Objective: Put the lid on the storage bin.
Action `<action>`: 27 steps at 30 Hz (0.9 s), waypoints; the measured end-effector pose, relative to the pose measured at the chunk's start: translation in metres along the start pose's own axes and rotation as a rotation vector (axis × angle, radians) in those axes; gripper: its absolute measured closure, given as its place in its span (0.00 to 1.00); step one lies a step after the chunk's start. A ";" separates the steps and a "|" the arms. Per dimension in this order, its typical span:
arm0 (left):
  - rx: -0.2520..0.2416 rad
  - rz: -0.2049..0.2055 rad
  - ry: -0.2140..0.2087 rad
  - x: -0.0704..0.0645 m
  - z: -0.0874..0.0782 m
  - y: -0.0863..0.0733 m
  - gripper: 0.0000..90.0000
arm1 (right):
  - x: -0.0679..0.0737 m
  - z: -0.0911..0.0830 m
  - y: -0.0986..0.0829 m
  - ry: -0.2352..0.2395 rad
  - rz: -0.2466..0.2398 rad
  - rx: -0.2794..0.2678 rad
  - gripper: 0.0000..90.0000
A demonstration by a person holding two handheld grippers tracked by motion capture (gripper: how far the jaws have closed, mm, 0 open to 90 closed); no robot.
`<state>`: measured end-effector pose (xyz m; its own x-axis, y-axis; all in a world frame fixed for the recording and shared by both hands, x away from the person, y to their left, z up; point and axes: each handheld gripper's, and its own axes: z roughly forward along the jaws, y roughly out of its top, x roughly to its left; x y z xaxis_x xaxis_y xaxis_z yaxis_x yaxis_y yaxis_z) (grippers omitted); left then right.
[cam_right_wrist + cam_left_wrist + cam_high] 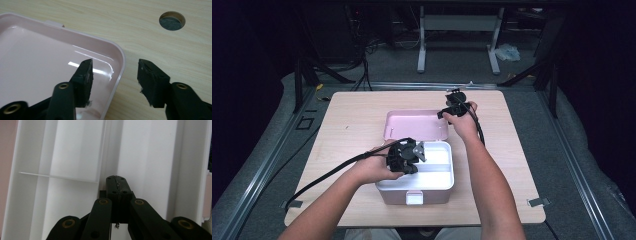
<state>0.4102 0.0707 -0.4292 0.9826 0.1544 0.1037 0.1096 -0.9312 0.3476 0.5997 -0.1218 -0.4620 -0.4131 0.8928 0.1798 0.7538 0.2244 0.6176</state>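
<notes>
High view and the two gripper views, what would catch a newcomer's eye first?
The open pink box at the middle of the wooden table, with its white divided tray and its pink lid laid flat behind it. The left gripper sits over the tray, jaws shut. The right gripper stands open, its jaws either side of the lid's rim at a corner.

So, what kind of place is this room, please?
Probably a lab or recording workspace, not a home. The wooden table stands on grey carpet between metal floor rails, with dark curtains at the sides and bundled cables and frame legs behind it.
</notes>
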 end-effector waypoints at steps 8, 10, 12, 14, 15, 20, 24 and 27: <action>0.000 0.005 0.003 -0.001 0.000 0.000 1.00 | 0.009 0.013 0.000 -0.051 0.008 -0.039 0.66; 0.000 0.007 0.010 -0.002 0.000 0.000 1.00 | 0.011 0.014 -0.001 -0.055 0.010 -0.046 0.69; 0.000 0.013 0.014 -0.002 0.000 0.000 1.00 | 0.012 0.015 -0.001 -0.063 0.008 -0.060 0.72; -0.002 0.016 0.014 -0.002 0.000 0.000 1.00 | 0.012 0.015 -0.002 -0.078 0.008 -0.074 0.76; -0.002 0.016 0.015 -0.002 0.000 0.000 1.00 | 0.011 0.015 -0.002 -0.077 0.005 -0.081 0.78; 0.000 0.018 0.022 -0.003 0.000 0.000 1.00 | 0.005 0.016 -0.008 -0.069 0.009 -0.133 0.85; 0.000 0.018 0.022 -0.003 0.000 0.000 1.00 | 0.005 0.016 -0.011 -0.068 -0.004 -0.147 0.88; -0.001 0.019 0.025 -0.004 0.000 0.000 1.00 | 0.007 0.014 -0.011 -0.086 -0.028 -0.157 0.90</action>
<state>0.4065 0.0702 -0.4298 0.9804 0.1452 0.1331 0.0913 -0.9338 0.3460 0.5955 -0.1132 -0.4780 -0.3829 0.9185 0.0989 0.6507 0.1922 0.7346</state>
